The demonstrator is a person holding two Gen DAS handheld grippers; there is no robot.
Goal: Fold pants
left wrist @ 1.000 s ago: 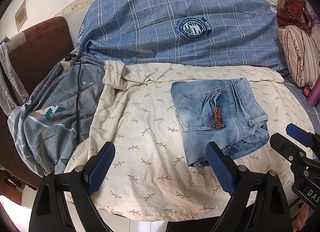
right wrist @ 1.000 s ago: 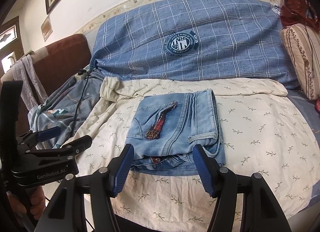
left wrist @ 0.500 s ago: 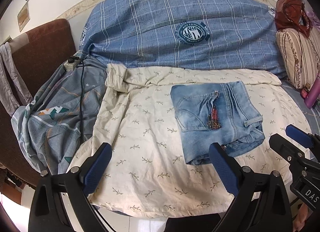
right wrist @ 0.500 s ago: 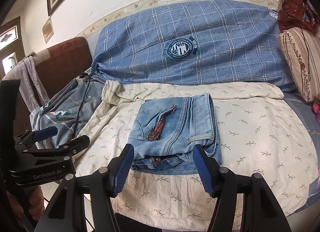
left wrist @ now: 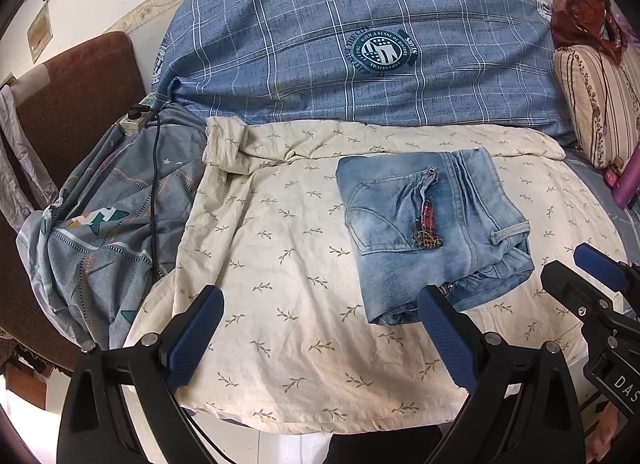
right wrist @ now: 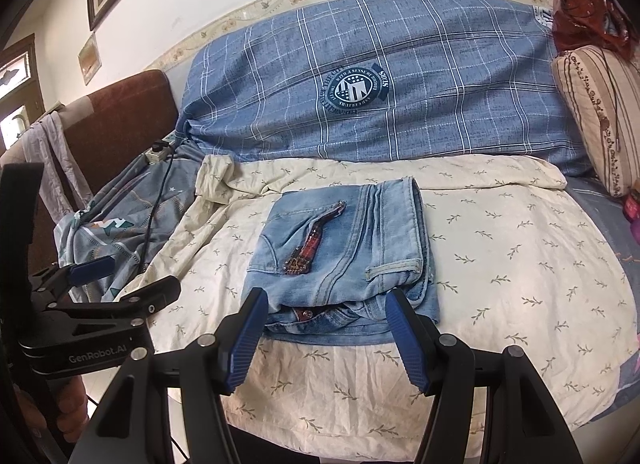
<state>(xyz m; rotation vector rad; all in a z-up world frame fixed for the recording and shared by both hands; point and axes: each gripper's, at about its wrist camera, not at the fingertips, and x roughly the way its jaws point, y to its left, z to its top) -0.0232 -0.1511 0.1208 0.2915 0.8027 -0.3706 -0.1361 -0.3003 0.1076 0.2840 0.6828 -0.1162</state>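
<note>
The light blue jeans (left wrist: 432, 232) lie folded into a compact rectangle on the cream leaf-print sheet (left wrist: 280, 248), with a red beaded trim on top. They also show in the right wrist view (right wrist: 344, 256). My left gripper (left wrist: 320, 308) is open and empty, held back over the sheet's front left, apart from the jeans. My right gripper (right wrist: 326, 308) is open and empty, just in front of the jeans' near edge. Each gripper shows in the other's view, the right one (left wrist: 584, 276) and the left one (right wrist: 120, 280).
A blue plaid bolster (left wrist: 360, 63) runs along the back. A grey-blue patterned cloth (left wrist: 104, 223) with a black cable and power strip (left wrist: 136, 119) lies left. A striped pillow (left wrist: 596, 103) stands at the right. A brown headboard (left wrist: 72, 95) is at far left.
Both grippers have drawn back and up a little from the folded jeans, so more of the bed's front edge shows. The jeans have not moved.
</note>
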